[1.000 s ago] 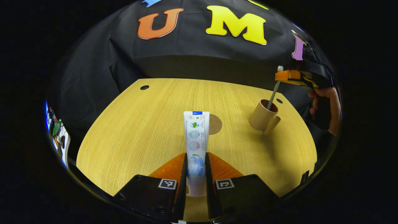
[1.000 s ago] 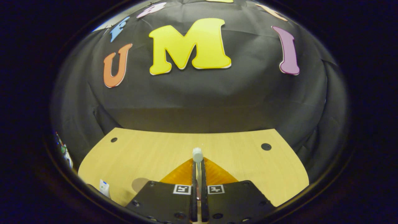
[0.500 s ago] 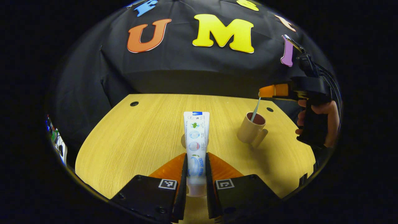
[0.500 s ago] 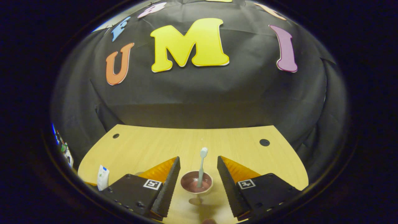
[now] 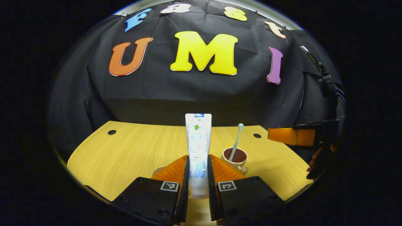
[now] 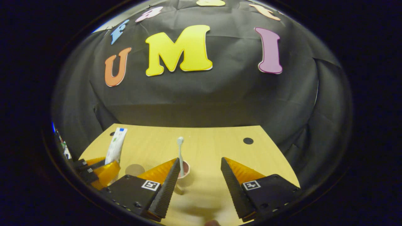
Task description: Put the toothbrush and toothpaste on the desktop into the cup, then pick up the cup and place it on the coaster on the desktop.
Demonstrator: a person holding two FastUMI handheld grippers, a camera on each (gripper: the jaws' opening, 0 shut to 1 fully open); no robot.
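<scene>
My left gripper (image 5: 198, 158) is shut on a white toothpaste tube (image 5: 198, 138), which stands upright above the wooden table (image 5: 132, 147). Just right of it stands the beige cup (image 5: 235, 158) with the pale toothbrush (image 5: 236, 142) leaning inside, head up. In the right gripper view the cup (image 6: 186, 168) sits partly behind one of my fingers (image 6: 168, 180), and the toothbrush (image 6: 180, 153) rises from it. My right gripper (image 6: 200, 160) is open and holds nothing. The round coaster (image 6: 134, 169) lies left of the cup. The left gripper (image 6: 100, 171) carries the toothpaste (image 6: 115, 149) at far left.
In the left gripper view the right gripper (image 5: 292, 136) hovers at the right table edge, a hand (image 5: 314, 160) behind it. A sliver of the coaster (image 5: 157, 171) peeks out left of my fingers. Dark round holes (image 6: 248, 141) mark the table's far corners.
My right gripper opened, left the toothbrush in the cup and drew back to the right. My left gripper raised the toothpaste off the table and came closer to the cup.
</scene>
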